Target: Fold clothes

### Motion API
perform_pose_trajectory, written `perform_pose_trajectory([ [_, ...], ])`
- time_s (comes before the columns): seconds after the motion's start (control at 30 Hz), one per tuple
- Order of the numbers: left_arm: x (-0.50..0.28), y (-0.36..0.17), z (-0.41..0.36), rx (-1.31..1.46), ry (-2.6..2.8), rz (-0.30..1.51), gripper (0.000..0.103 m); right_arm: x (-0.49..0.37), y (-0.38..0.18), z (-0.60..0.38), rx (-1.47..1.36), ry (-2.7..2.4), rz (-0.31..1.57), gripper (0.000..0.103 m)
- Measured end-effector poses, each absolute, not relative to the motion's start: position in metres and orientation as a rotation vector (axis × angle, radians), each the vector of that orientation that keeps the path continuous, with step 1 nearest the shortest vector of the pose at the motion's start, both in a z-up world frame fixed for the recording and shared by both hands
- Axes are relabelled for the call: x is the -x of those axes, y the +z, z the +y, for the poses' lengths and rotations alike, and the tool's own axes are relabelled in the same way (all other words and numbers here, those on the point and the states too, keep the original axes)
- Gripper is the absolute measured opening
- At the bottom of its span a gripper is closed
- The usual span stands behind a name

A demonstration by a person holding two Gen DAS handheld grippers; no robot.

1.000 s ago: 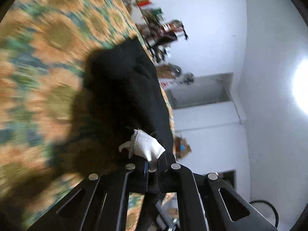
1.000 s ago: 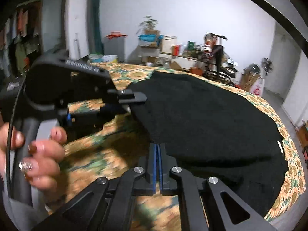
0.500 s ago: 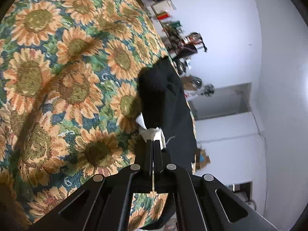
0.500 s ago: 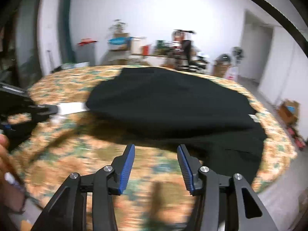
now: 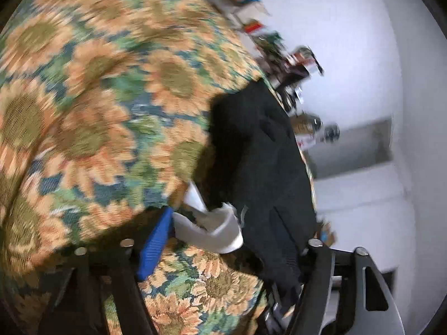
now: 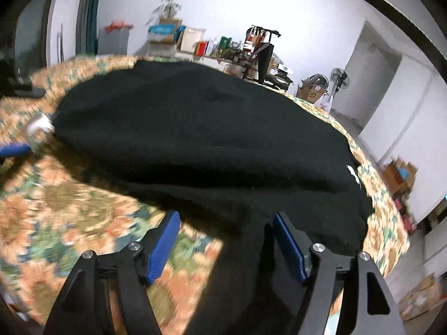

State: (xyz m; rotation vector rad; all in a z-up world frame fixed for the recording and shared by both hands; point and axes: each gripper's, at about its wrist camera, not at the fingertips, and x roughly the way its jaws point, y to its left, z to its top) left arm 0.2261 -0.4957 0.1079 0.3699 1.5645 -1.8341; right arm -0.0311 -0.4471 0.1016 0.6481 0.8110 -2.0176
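Both my grippers open over the black garment on the sunflower cover

Left wrist: my left gripper is spread wide, the garment's white cuff loose between the fingers; only this view shows that. Right wrist: my right gripper gapes wide, the black garment spread ahead, hem between the fingers. Risk, I judge: closing snags the sunflower cover too.

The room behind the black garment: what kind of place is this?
Probably a lived-in home room used partly for storage. A sunflower cover lies under the garment, with stacked boxes, a fan and a potted plant along the white wall.
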Motion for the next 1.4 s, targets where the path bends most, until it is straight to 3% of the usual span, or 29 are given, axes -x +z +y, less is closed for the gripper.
perform_pose_trajectory([
  [0.1, -0.207, 0.111, -0.493, -0.496, -1.854, 1.432, 0.058, 0.035, 0.099, -0.464, -0.628, -2.021, 0.834, 0.076],
  [0.17, -0.198, 0.113, -0.491, -0.524, -1.864, 1.379, 0.058, 0.038, 0.098, -0.469, -0.644, -1.995, 0.806, 0.076],
  [0.2, -0.193, 0.114, -0.491, -0.537, -1.868, 1.353, 0.053, 0.039, 0.098, -0.472, -0.652, -1.982, 0.792, 0.070],
  [0.23, -0.191, 0.114, -0.491, -0.527, -1.890, 1.369, 0.034, 0.040, 0.098, -0.475, -0.660, -1.969, 0.778, 0.063],
  [0.3, -0.186, 0.108, -0.493, -0.553, -1.904, 1.446, 0.007, 0.040, 0.098, -0.476, -0.659, -1.998, 0.784, 0.012],
  [0.5, -0.212, 0.114, -0.474, -0.502, -1.978, 1.467, 0.006, 0.014, 0.123, -0.427, -0.580, -2.134, 0.708, 0.004],
  [0.63, -0.247, 0.122, -0.458, -0.441, -2.003, 1.552, 0.005, -0.021, 0.111, -0.394, -0.631, -2.080, 0.706, 0.004],
  [0.87, -0.269, 0.124, -0.427, -0.521, -2.028, 1.501, 0.005, -0.074, 0.096, -0.346, -0.706, -1.992, 0.688, 0.004],
  [0.93, -0.273, 0.119, -0.428, -0.567, -1.974, 1.474, 0.005, -0.074, 0.102, -0.347, -0.710, -1.982, 0.663, 0.009],
  [1.0, -0.278, 0.117, -0.433, -0.580, -1.890, 1.467, 0.015, -0.074, 0.108, -0.348, -0.714, -1.971, 0.639, 0.024],
  [1.03, -0.286, 0.117, -0.434, -0.563, -1.844, 1.481, 0.028, -0.074, 0.111, -0.348, -0.715, -1.966, 0.627, 0.028],
  [1.07, -0.297, 0.119, -0.437, -0.509, -1.806, 1.506, 0.037, -0.074, 0.114, -0.349, -0.717, -1.961, 0.614, 0.040],
  [1.1, -0.307, 0.123, -0.441, -0.451, -1.788, 1.514, 0.056, -0.074, 0.117, -0.349, -0.719, -1.955, 0.602, 0.047],
  [1.13, -0.316, 0.127, -0.445, -0.394, -1.770, 1.520, 0.065, -0.074, 0.120, -0.350, -0.720, -1.950, 0.590, 0.049],
  [1.23, -0.313, 0.143, -0.462, -0.363, -1.742, 1.454, 0.065, -0.074, 0.130, -0.352, -0.725, -1.934, 0.553, 0.052],
  [1.3, -0.295, 0.144, -0.470, -0.390, -1.765, 1.431, 0.065, -0.074, 0.135, -0.353, -0.728, -1.923, 0.529, 0.060],
  [1.4, -0.270, 0.137, -0.483, -0.490, -1.794, 1.417, 0.065, -0.079, 0.130, -0.369, -0.735, -1.914, 0.505, 0.060],
])
